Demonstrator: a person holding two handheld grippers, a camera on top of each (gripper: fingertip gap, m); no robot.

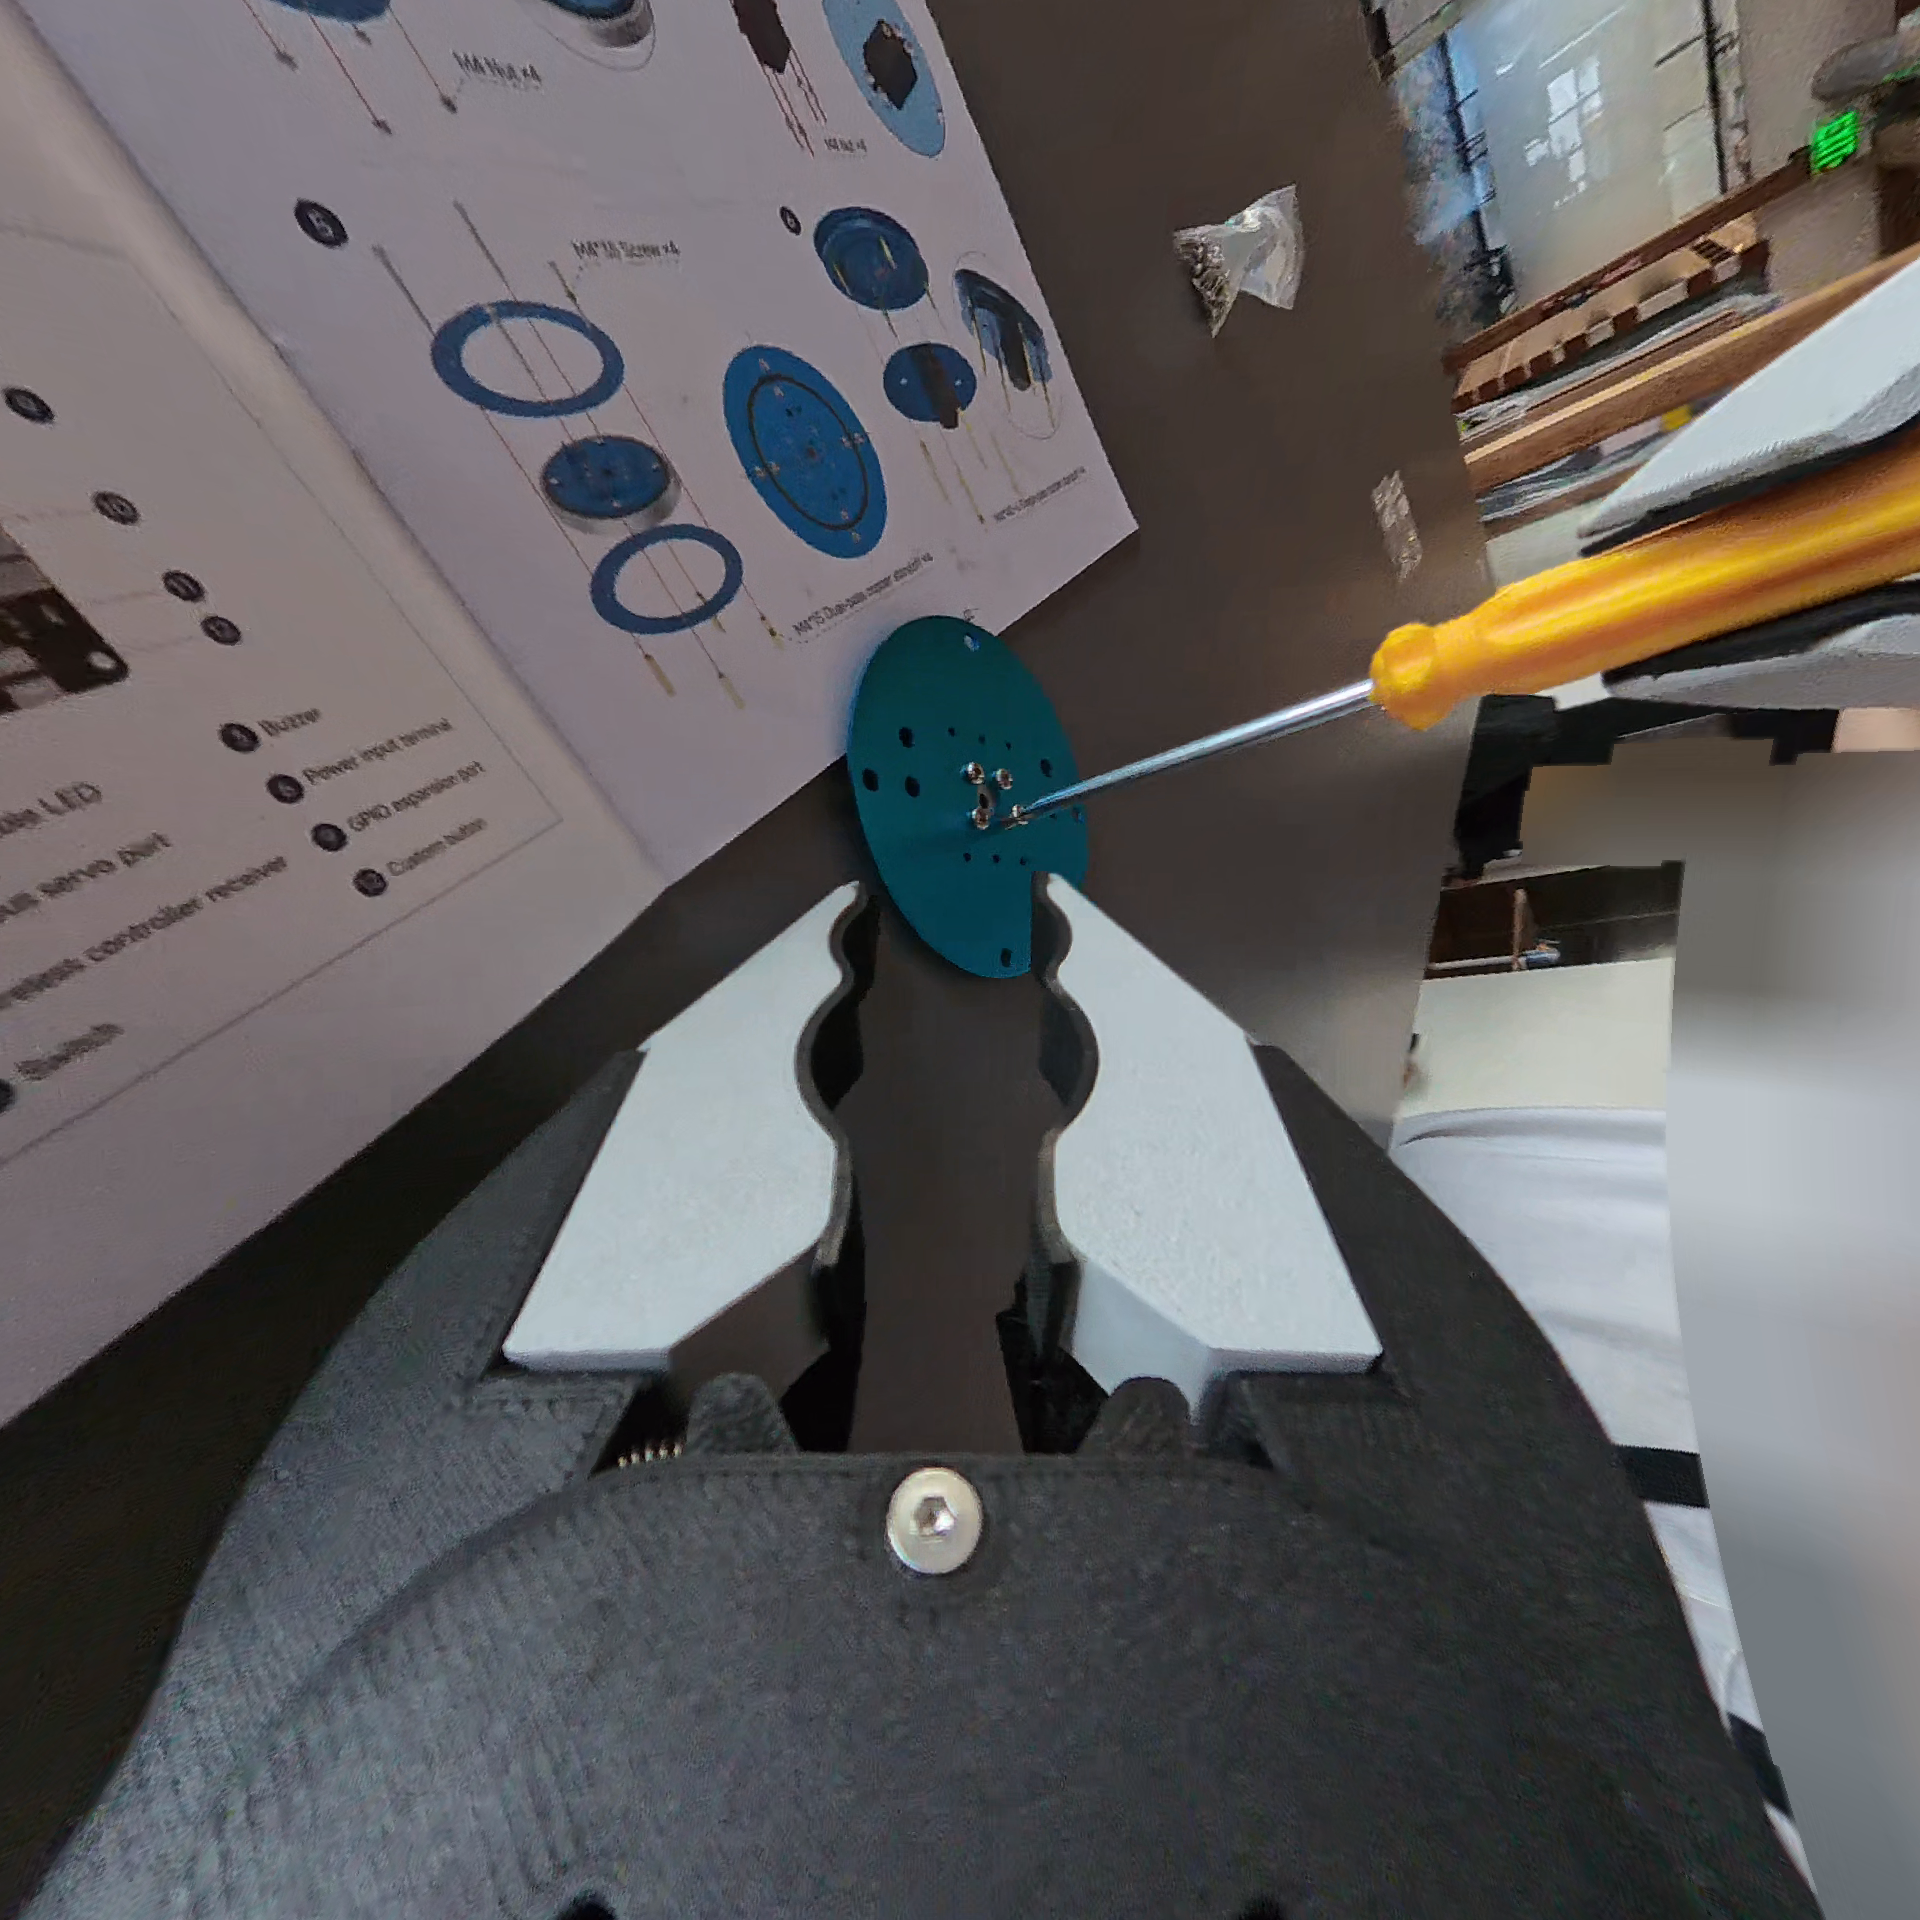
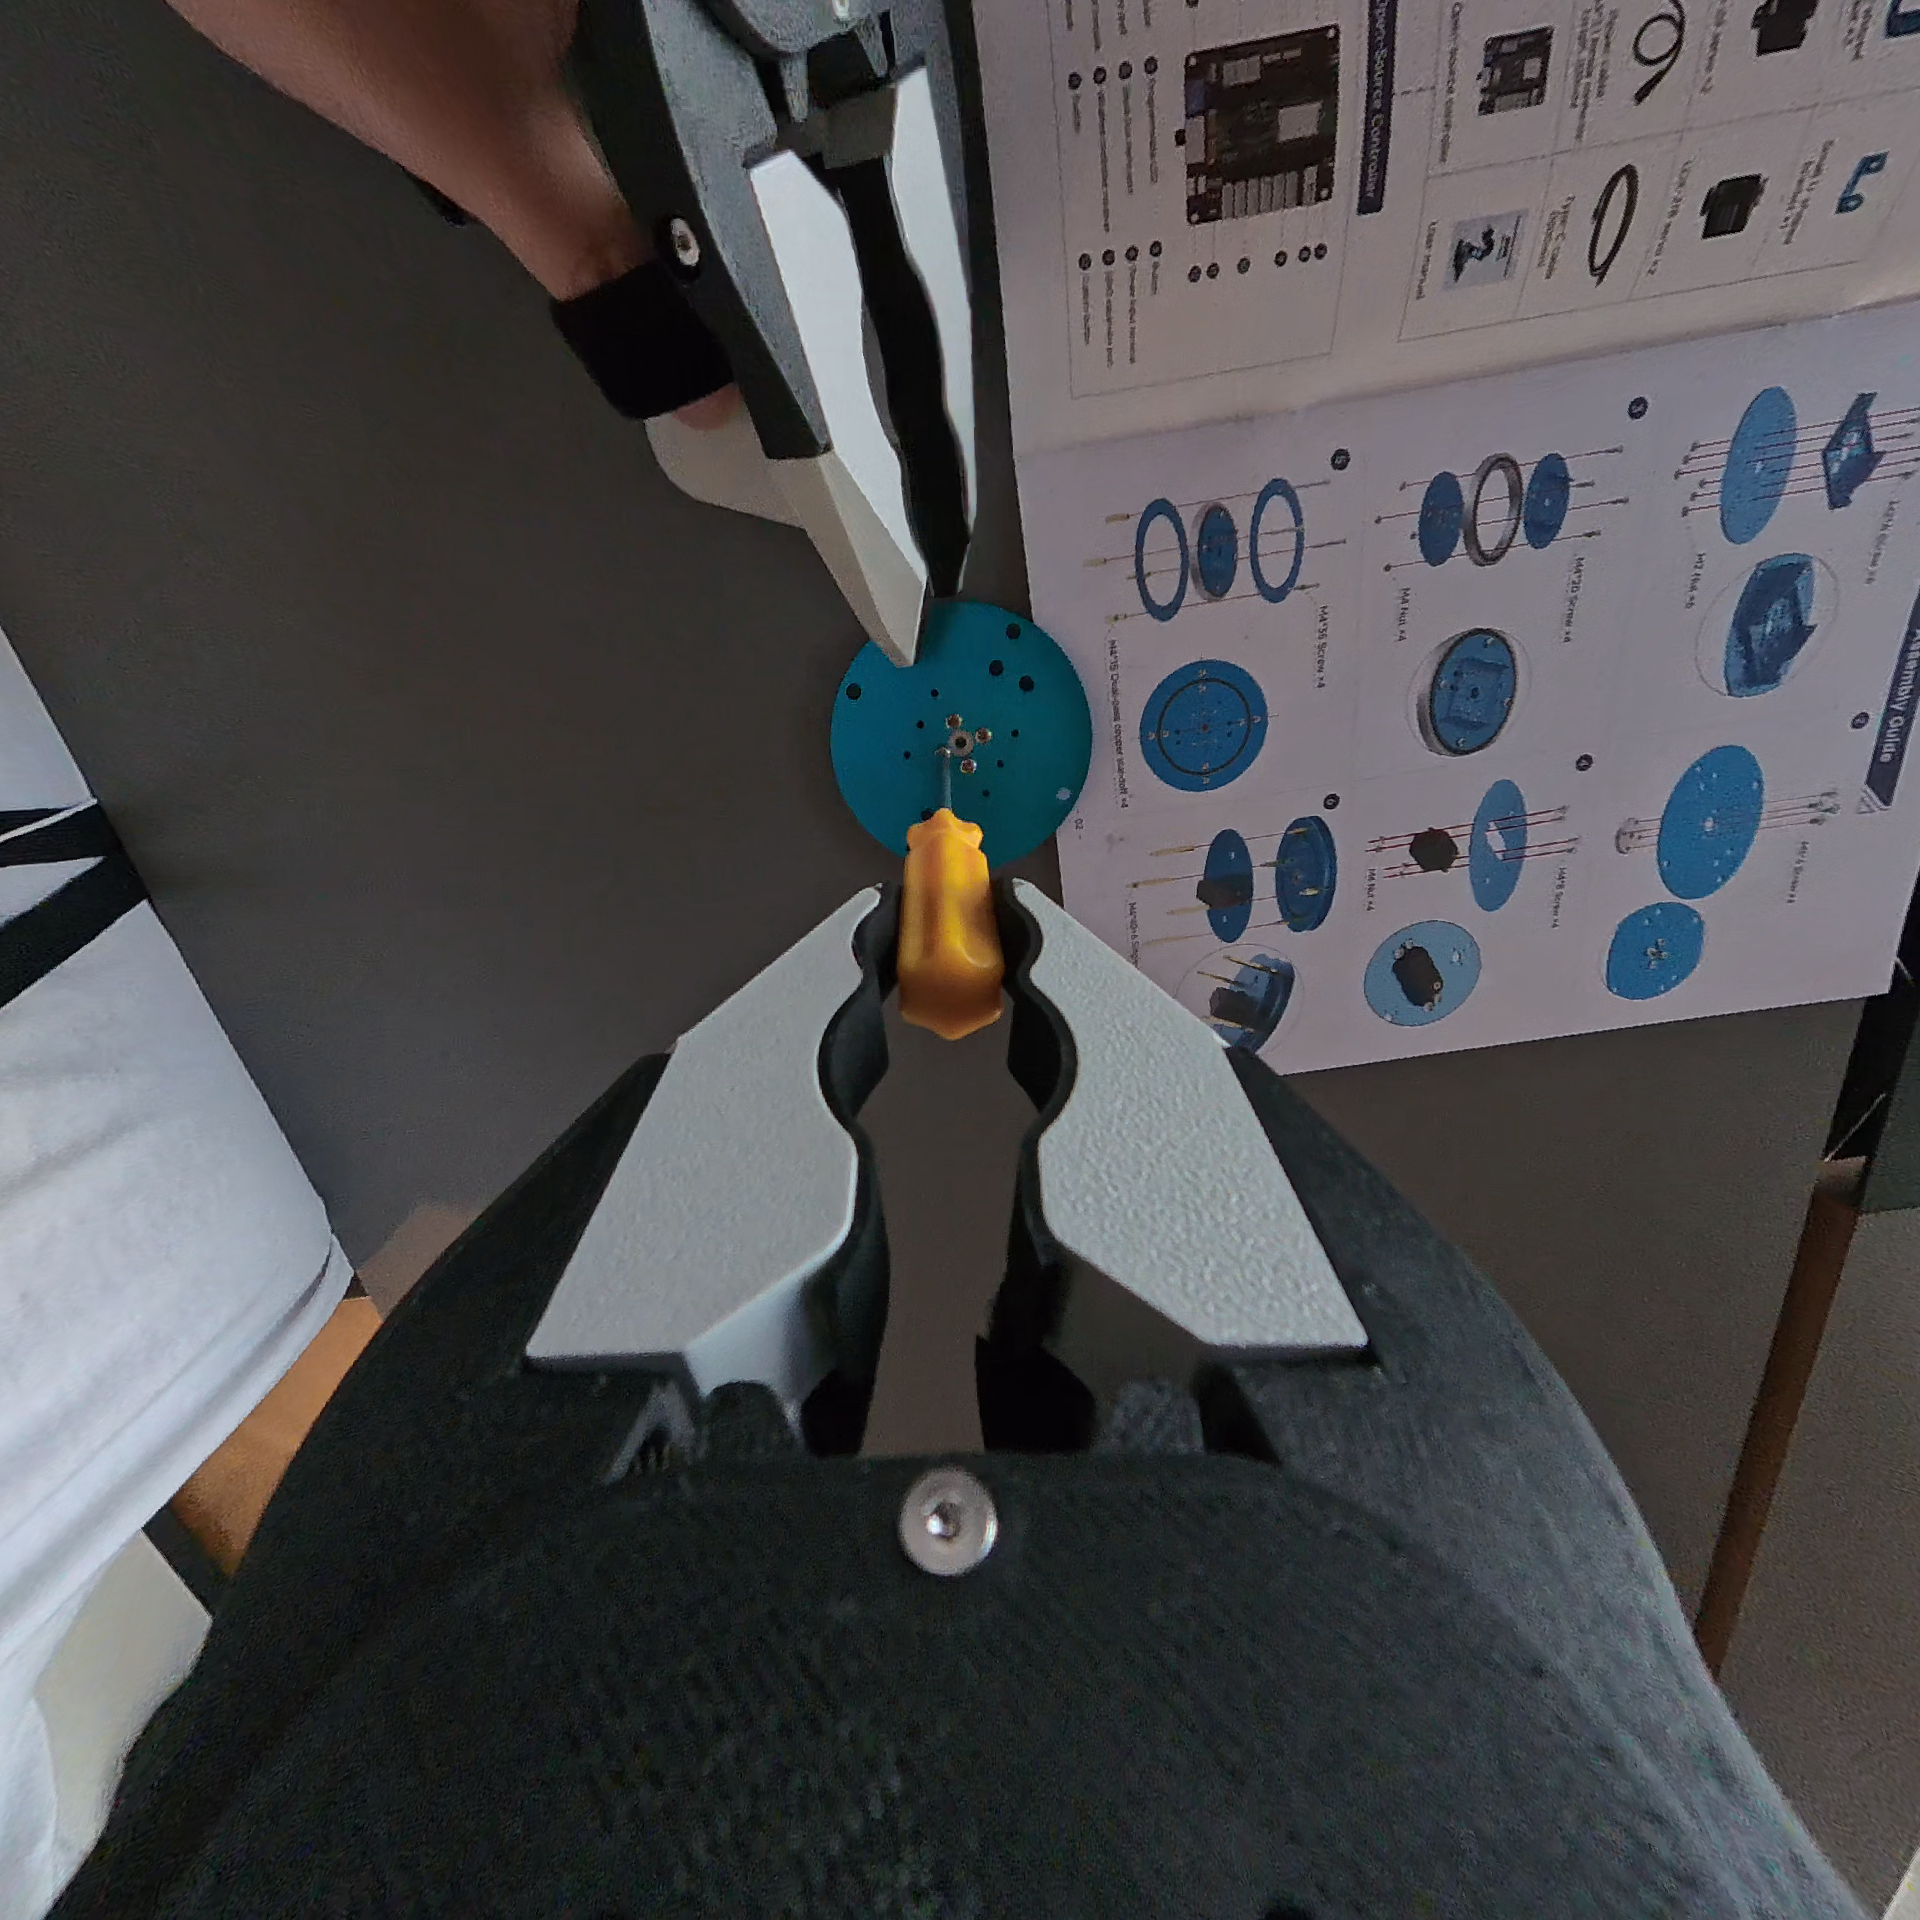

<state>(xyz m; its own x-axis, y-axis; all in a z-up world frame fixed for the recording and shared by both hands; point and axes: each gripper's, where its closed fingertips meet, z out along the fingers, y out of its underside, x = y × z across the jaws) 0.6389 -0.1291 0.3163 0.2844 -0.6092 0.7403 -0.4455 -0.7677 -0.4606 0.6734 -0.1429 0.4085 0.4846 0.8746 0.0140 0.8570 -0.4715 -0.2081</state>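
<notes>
Left gripper (image 1: 951, 914) pinches the near edge of the teal disc (image 1: 961, 800), jaws narrowed onto it, disc held tilted above the dark table (image 1: 1247, 520). Printed sheet (image 1: 582, 416) lies just left of the disc, partly under its edge; a clear bag (image 1: 1247, 255) of small parts lies beyond the disc to the right. Right gripper (image 2: 948, 935) clamps the yellow screwdriver (image 2: 948, 935) handle, tip set on a screw (image 1: 1018, 814) beside the disc's centre hole.
</notes>
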